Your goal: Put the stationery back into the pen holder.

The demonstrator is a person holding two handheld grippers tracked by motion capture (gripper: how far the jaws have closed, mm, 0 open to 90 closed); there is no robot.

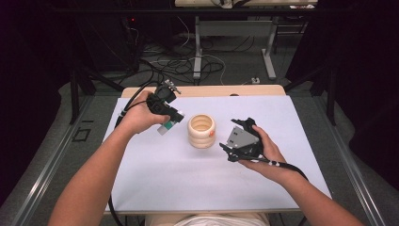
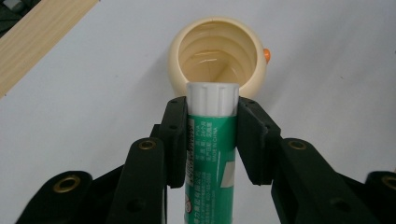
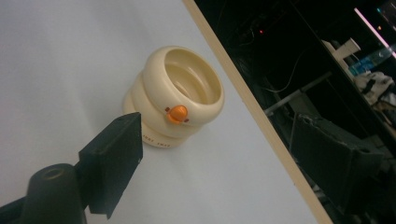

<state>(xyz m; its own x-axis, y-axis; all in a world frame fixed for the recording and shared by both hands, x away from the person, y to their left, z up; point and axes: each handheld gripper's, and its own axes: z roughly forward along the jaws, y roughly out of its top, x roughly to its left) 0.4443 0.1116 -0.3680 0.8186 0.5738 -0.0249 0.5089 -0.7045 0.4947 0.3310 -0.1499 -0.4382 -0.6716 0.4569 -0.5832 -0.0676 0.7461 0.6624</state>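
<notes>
High view, left to right: left gripper, cream cup, right gripper, all lying over a white table sheet (image 1: 164, 179).
Left gripper (image 1: 170, 121): sitting in the person's left hand (image 1: 137, 118), raised just left of the cup and pointing toward it; its cable is trailing back along the forearm.
Left jaws: clamping narrowly on a green glue stick (image 2: 208, 140), one black jaw pressing each side of the tube.
Glue stick: showing a white ribbed cap (image 2: 212, 98) at the far end and white print on the green body; in the left gripper view the cap is lining up with the cup's mouth, just short of the rim.
Cream cup (image 1: 202, 131): standing upright near the middle of the sheet, between the two grippers; its ringed wall is carrying a small orange knob (image 3: 177, 114) on the side facing the right gripper.
Right gripper (image 1: 235, 141): resting in the person's right hand (image 1: 266, 155), just right of the cup, grey plate facing up.
Right jaws: standing wide apart, holding nothing; one black jaw is showing in the right gripper view, close beside the cup's base.
</notes>
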